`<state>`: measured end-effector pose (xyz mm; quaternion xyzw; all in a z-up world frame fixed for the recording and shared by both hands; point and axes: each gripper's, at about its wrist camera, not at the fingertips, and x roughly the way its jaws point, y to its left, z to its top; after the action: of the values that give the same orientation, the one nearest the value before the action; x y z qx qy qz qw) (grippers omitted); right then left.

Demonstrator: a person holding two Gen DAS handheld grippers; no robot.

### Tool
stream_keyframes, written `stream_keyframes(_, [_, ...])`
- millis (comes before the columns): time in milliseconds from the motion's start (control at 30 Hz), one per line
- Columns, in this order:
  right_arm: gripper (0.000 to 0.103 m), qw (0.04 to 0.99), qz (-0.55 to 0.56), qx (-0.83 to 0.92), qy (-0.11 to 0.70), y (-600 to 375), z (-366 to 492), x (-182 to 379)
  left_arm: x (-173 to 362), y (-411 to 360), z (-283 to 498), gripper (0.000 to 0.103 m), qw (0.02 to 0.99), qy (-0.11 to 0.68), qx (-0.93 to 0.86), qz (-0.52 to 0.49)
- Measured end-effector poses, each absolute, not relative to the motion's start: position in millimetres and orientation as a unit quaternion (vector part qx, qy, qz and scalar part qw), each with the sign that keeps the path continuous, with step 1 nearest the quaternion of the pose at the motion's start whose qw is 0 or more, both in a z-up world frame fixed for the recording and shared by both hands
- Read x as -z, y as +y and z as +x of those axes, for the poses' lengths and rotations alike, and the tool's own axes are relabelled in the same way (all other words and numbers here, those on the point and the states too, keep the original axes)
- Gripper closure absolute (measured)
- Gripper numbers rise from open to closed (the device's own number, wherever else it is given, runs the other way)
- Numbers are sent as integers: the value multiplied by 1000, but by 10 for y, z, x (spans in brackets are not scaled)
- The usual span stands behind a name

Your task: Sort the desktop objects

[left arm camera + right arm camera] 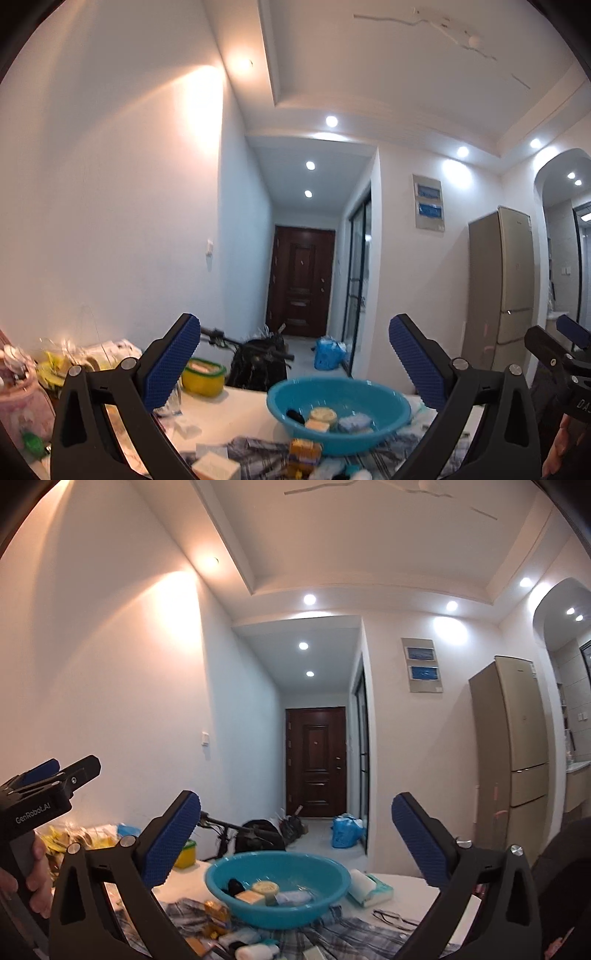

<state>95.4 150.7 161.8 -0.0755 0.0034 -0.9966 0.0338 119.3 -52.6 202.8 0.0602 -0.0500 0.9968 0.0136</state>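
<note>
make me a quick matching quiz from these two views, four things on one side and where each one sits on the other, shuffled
Things:
1. teal basin
2. tissue pack
3. yellow tub with green lid
4. eyeglasses

Places:
A. far end of the table, left of the basin
B. on the white tabletop, nearer than the tissue pack, right of the checked cloth
C. middle of the table, holding several small items
D. just right of the basin

Pairs: 1-C, 2-D, 3-A, 4-B
</note>
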Motion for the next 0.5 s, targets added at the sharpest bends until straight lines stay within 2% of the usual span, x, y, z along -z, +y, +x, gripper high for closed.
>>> stream_keyframes(233, [0,33,-6,999,-24,1648,718,-1062,-1474,-248,975,0,37,5,-999,8])
stream_keyframes(500, [0,4,36,999,-9,1728,512,-511,-871,-235,737,0,62,-42,-996,-39])
